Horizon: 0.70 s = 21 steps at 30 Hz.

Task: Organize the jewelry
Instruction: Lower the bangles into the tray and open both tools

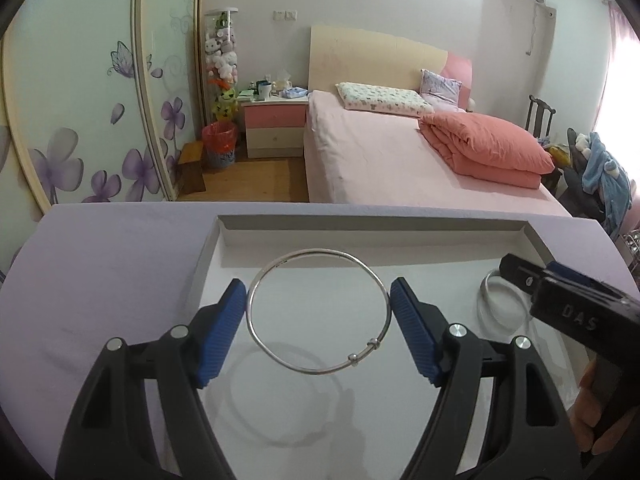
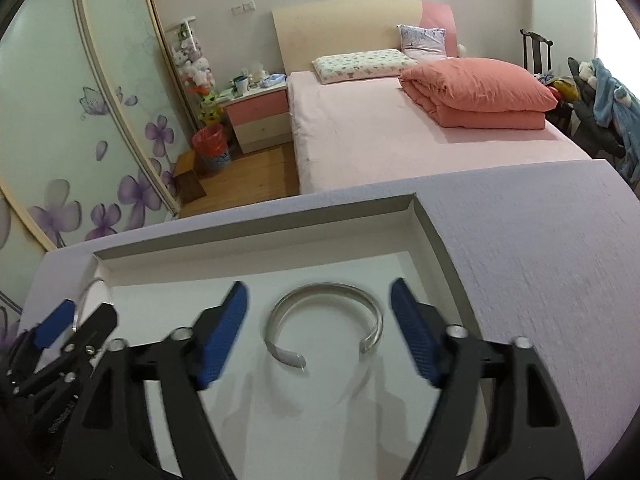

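Observation:
A thin silver bangle (image 1: pixel 318 312) with two small beads is held between the blue pads of my left gripper (image 1: pixel 318 320), lifted above the floor of a white tray (image 1: pixel 360 222), its shadow below it. The bangle also shows in the right wrist view (image 2: pixel 86 300) at the left. A wide open silver cuff (image 2: pixel 324 324) lies in the tray between the spread fingers of my right gripper (image 2: pixel 320 328), which is open and touches nothing. The cuff (image 1: pixel 502 298) shows partly hidden behind the right gripper in the left wrist view.
The tray sits on a lilac table (image 2: pixel 540 260). Beyond the table's far edge are a pink bed (image 1: pixel 400 160), a bedside cabinet (image 1: pixel 274 130), a red bin (image 1: pixel 219 144) and a flowered wardrobe (image 1: pixel 80 120).

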Tool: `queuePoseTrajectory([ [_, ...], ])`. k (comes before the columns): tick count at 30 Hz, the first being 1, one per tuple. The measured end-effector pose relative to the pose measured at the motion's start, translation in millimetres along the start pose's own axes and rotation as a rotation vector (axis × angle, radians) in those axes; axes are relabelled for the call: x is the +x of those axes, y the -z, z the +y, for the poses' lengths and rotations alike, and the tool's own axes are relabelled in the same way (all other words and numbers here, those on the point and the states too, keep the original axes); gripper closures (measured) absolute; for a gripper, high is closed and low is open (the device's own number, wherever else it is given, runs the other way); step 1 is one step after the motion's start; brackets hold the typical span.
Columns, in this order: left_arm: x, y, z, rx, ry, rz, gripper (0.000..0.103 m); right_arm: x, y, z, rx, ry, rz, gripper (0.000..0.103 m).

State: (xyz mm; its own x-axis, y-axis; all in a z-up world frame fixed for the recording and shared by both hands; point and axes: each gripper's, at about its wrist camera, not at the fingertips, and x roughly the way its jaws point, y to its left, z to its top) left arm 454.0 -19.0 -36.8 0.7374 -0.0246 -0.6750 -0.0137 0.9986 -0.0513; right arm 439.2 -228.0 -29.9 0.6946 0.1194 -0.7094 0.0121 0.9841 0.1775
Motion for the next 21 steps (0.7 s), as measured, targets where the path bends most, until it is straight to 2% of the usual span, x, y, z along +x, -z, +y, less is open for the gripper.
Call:
queuePoseTrajectory([
  [7,-19,1,5,0.003,-0.023,-0.037,0.03,-22,-2,5,-0.023,-0.019,-0.055,0.024],
  [21,-53,-5,10,0.005,-0.053,-0.095,0.03,-49,7,3,-0.036,-0.017,-0.084,0.024],
])
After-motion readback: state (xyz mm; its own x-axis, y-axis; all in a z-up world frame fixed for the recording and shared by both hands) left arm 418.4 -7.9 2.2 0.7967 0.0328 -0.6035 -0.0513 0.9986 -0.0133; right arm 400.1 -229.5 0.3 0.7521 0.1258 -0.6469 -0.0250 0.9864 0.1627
